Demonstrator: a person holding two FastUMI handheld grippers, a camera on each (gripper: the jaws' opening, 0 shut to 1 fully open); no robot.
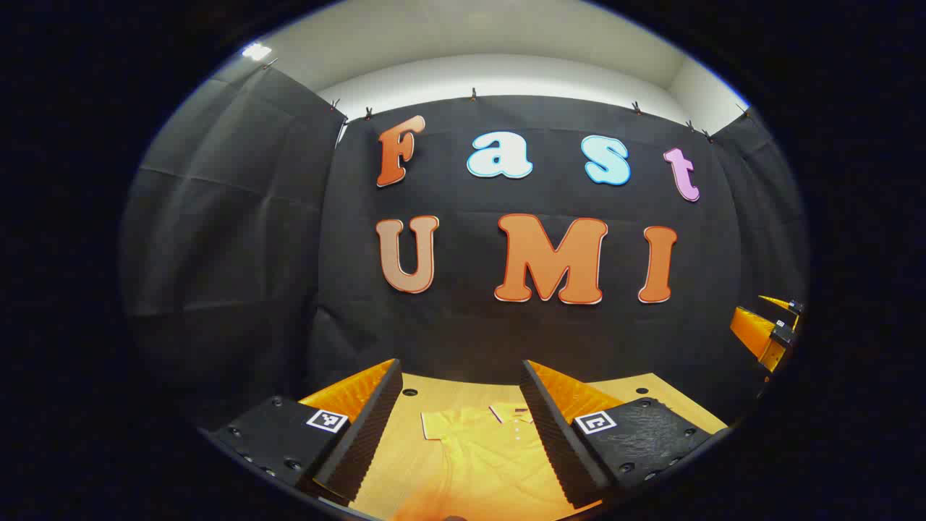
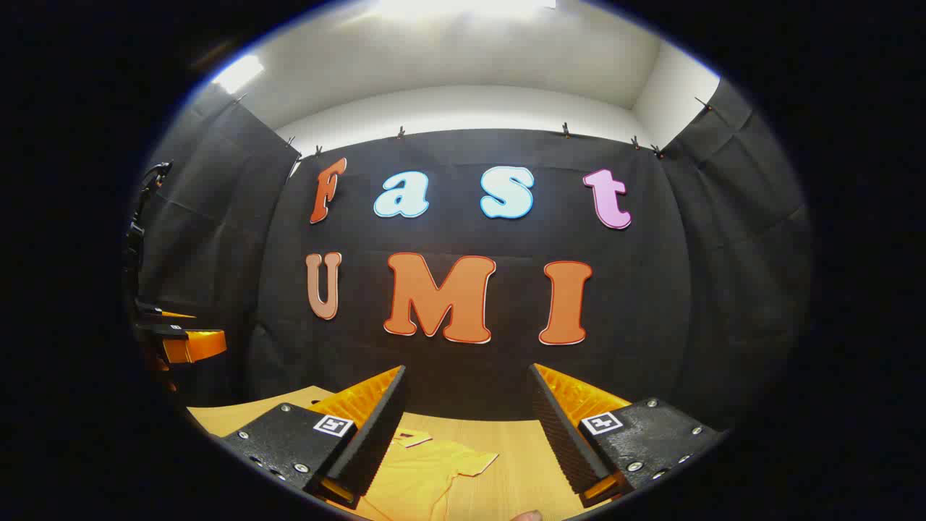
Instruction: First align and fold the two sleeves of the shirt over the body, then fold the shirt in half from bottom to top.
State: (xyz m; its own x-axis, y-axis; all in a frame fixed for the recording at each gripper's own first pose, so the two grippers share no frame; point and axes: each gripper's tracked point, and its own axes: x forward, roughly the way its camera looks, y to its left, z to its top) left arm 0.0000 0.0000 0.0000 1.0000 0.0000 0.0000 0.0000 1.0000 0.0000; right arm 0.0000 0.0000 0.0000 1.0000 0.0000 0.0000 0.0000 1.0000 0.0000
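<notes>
So the wooden table (image 1: 463,394) runs along the bottom, right up against the black cloth wall (image 1: 239,239). A yellow shirt (image 1: 477,449) lies flat on it, collar toward the wall, one short sleeve sticking out sideways. The left gripper (image 1: 463,427) hangs above the shirt, jaws spread wide with nothing in them. Same for the right gripper (image 2: 466,434), wide apart and up off the cloth.
</notes>
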